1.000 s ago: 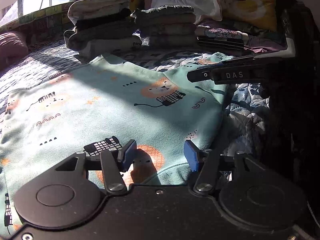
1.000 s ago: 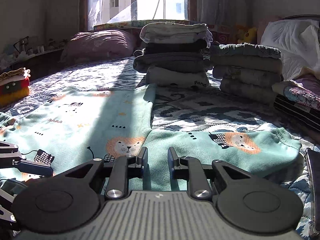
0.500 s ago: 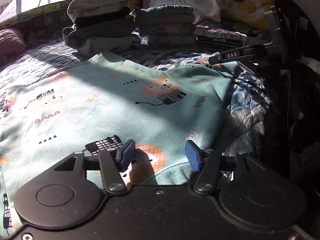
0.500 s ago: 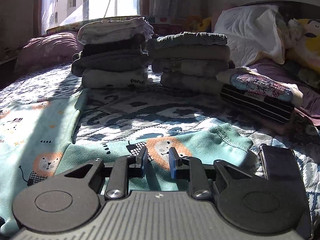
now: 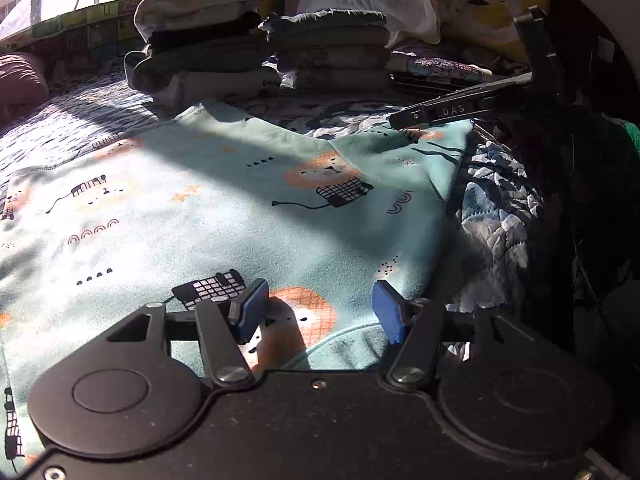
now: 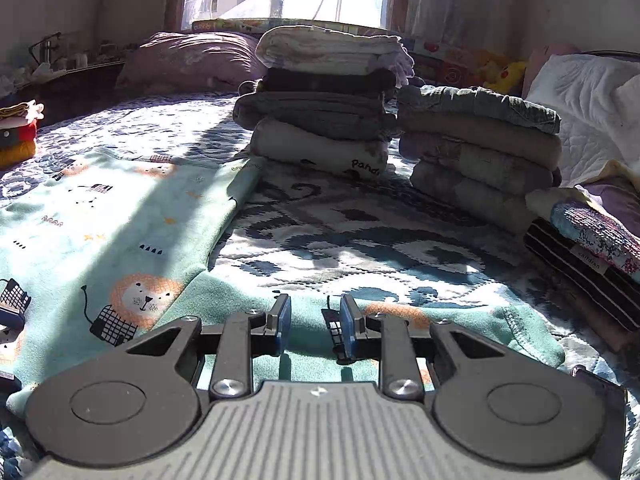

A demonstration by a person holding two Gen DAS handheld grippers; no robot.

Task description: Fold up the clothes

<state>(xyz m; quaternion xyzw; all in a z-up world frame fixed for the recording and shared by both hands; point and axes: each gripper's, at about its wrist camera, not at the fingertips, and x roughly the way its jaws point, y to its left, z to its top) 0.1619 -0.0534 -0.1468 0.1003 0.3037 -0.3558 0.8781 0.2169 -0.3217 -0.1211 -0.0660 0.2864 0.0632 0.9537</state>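
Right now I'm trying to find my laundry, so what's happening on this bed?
A person is folding clothes with a handheld gripper in each hand. A mint lion-print garment lies spread flat on the quilted bed. The left gripper is open over its near edge, and the right gripper is open over the sleeve; neither has pinched fabric. Two stacks of folded clothes sit at the far side.

"DAS" stands on the right gripper [image 5: 452, 111]; "panda" on a folded grey garment [image 6: 320, 154].
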